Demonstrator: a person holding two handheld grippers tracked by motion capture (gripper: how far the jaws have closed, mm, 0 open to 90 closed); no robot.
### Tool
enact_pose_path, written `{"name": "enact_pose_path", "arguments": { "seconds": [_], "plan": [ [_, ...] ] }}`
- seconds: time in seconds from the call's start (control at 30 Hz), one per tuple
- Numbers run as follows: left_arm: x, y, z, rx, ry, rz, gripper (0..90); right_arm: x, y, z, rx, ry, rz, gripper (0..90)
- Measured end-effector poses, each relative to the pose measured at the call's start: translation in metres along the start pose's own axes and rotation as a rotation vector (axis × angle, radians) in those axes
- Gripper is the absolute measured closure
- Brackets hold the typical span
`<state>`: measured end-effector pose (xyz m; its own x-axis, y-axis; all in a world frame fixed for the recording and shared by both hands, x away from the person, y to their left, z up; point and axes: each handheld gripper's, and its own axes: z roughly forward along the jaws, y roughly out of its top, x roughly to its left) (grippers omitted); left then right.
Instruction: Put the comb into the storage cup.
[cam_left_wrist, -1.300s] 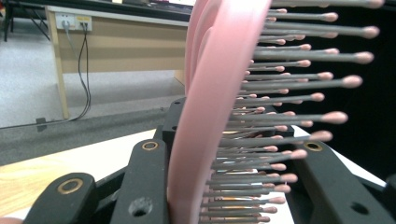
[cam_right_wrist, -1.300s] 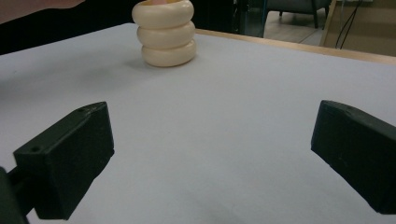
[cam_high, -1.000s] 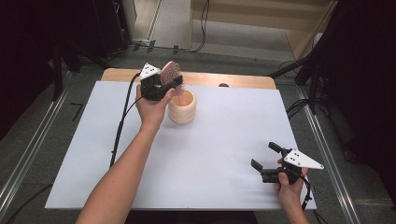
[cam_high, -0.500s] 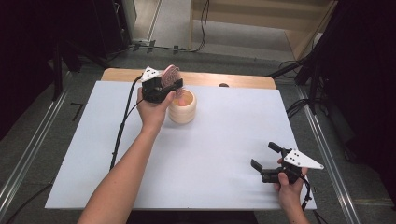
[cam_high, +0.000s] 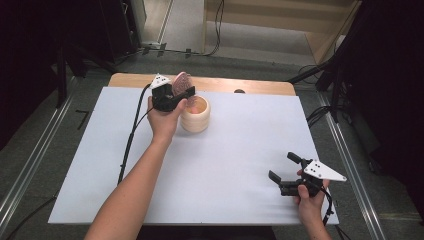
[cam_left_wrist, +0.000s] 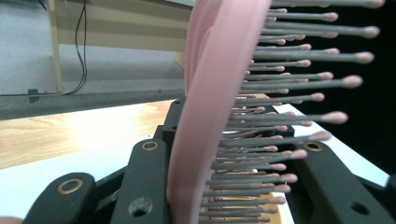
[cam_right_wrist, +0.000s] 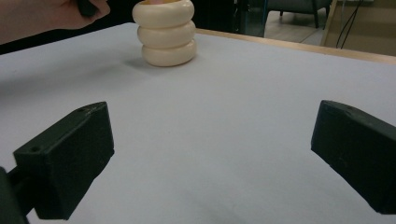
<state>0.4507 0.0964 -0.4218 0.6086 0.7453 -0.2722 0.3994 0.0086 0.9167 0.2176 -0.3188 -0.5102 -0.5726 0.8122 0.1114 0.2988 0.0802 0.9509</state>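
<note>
Pink hairbrush (cam_left_wrist: 205, 116) pinched between jaws of left gripper (cam_high: 172, 95), held upright just above rim of cream ribbed cup (cam_high: 195, 114) at far side of white table (cam_high: 240, 150). Right gripper (cam_high: 295, 182) rested near front right corner, jaws spread, nothing held. Step judged as lowering of brush into cup — brush to be kept centred over opening, bristles kept clear of rim, grip released only once brush is seated, or cup may be tipped.

Wooden table (cam_high: 260, 86), bare wood strip along far edge. White sheet (cam_high: 225, 165) covers nearly all of top. Cream ribbed cup (cam_high: 196, 116) stands upright on sheet, far left of centre. Small dark spot (cam_high: 239, 91) at far edge.
</note>
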Motion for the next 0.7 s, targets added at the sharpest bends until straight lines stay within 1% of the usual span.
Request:
{"name": "enact_pose_path", "arguments": {
  "seconds": [0.07, 0.13, 0.2, 0.23, 0.27, 0.3, 0.4, 0.47, 0.5, 0.53, 0.6, 0.7],
  "plan": [
    [0.002, -0.001, 0.001, 0.003, -0.018, -0.024, 62.8, 0.0, 0.0, 0.0, 0.0, 0.0, 0.0, 0.0],
    [0.006, -0.001, 0.002, 0.011, -0.031, -0.059, 62.5, 0.0, 0.0, 0.0, 0.0, 0.0, 0.0, 0.0],
    [0.009, -0.001, 0.002, 0.017, -0.026, -0.079, 61.9, 0.0, 0.0, 0.0, 0.0, 0.0, 0.0, 0.0],
    [0.01, -0.001, 0.002, 0.024, -0.014, -0.082, 59.6, 0.0, 0.0, 0.0, 0.0, -0.001, -0.001, 0.0],
    [0.011, -0.001, 0.002, 0.029, -0.007, -0.08, 59.6, 0.0, 0.0, 0.0, 0.0, -0.001, -0.001, 0.0],
    [0.011, -0.001, 0.001, 0.034, -0.001, -0.076, 57.1, 0.0, 0.0, 0.0, 0.0, -0.001, -0.001, 0.0],
    [0.012, -0.001, 0.0, 0.046, 0.022, -0.06, 46.0, 0.0, 0.0, 0.0, 0.0, -0.001, 0.0, 0.0],
    [0.012, -0.001, 0.0, 0.053, 0.043, -0.053, 36.9, 0.0, 0.0, 0.001, 0.001, -0.002, 0.0, 0.0],
    [0.012, 0.0, 0.0, 0.056, 0.047, -0.053, 32.4, 0.0, 0.0, 0.001, 0.001, -0.001, -0.002, 0.0],
    [0.013, 0.0, -0.001, 0.057, 0.042, -0.058, 28.1, 0.0, 0.0, 0.001, -0.001, -0.001, -0.004, 0.0],
    [0.014, 0.0, -0.001, 0.057, 0.029, -0.061, 25.4, 0.0, 0.0, 0.001, 0.0, -0.001, -0.002, 0.0],
    [0.013, 0.0, -0.003, 0.061, 0.039, -0.033, 16.1, 0.0, 0.0, 0.0, 0.001, -0.001, 0.0, 0.0]
  ]
}}
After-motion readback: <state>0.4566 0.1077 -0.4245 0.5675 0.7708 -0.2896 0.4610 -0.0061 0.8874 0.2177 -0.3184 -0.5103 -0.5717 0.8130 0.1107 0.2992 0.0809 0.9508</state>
